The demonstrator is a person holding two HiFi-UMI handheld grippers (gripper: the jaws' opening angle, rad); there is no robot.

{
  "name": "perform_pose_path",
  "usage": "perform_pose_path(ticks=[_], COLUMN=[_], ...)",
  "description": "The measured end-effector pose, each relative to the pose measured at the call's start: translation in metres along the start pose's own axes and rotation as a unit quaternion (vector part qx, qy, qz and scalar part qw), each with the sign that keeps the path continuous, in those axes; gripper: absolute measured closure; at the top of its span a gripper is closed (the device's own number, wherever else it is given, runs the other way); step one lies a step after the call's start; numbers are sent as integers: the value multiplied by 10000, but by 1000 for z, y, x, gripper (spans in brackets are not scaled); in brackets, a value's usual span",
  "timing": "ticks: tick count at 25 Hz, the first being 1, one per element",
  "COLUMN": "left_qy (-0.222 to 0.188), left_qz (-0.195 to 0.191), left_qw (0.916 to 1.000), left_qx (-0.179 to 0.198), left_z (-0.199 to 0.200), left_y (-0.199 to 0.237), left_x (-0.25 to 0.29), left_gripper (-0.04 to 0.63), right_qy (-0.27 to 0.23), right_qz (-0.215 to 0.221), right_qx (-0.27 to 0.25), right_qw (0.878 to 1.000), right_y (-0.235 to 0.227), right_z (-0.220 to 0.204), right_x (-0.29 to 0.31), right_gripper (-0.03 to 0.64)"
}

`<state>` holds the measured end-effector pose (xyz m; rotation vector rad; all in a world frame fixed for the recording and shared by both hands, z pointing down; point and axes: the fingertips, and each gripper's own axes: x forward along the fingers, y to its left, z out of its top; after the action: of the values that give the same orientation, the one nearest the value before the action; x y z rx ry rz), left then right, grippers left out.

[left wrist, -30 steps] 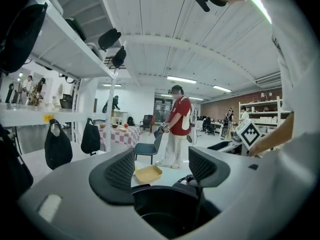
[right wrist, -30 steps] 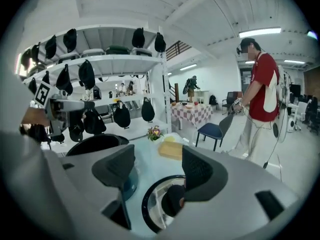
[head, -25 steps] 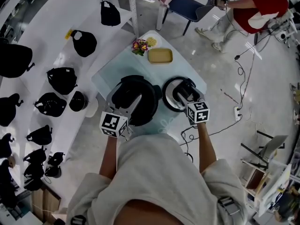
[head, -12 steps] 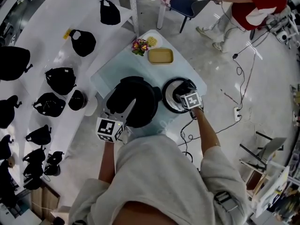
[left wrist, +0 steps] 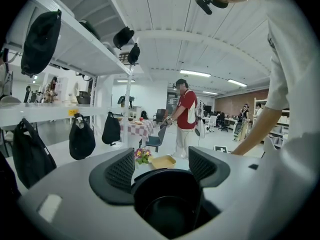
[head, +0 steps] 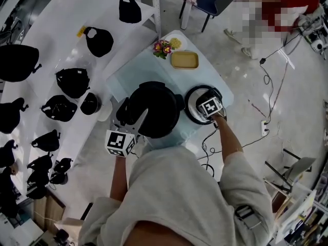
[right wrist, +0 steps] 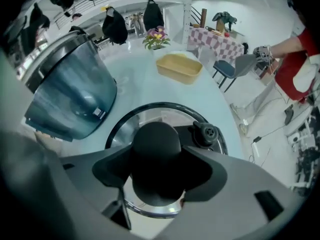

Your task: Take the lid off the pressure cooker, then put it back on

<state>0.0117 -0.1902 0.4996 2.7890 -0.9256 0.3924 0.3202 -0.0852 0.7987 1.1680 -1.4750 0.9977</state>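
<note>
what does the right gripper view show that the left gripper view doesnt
Only the right gripper view: the lid lying on the table, its black knob between the right gripper's open jaws, which have just been closing a little. Only the left gripper view: the cooker's open inside. Both: the cooker, flowers, yellow tray, black bags on shelves, and a person in red.

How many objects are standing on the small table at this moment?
4: the pressure cooker pot at the near edge, its lid right of the pot, a yellow tray at the far side, a flower bouquet left of the tray. None seems hidden.
</note>
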Motion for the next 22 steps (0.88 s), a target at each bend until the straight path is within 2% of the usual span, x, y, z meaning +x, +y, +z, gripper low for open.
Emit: perform_pose_path(ticks=[4,13,22], left_qy=[74,116,80], left_qz=[111,50,148], left_qw=[9999,9999,9998], left_qx=[-23,-22,50], left_z=[-5,-6,-1], left_y=[6,1,8], left_x=[-6,1,-2], left_gripper=[264,264,264], right_qy=[-201,-294,-128], right_qz=[336,337,450], right_qx=[14,-142,-268], right_qw=[9992,9989,9985], right_y=[6,8,10], right_z=[9,11,10], right_x=[7,6,2], right_gripper=[324,339,345])
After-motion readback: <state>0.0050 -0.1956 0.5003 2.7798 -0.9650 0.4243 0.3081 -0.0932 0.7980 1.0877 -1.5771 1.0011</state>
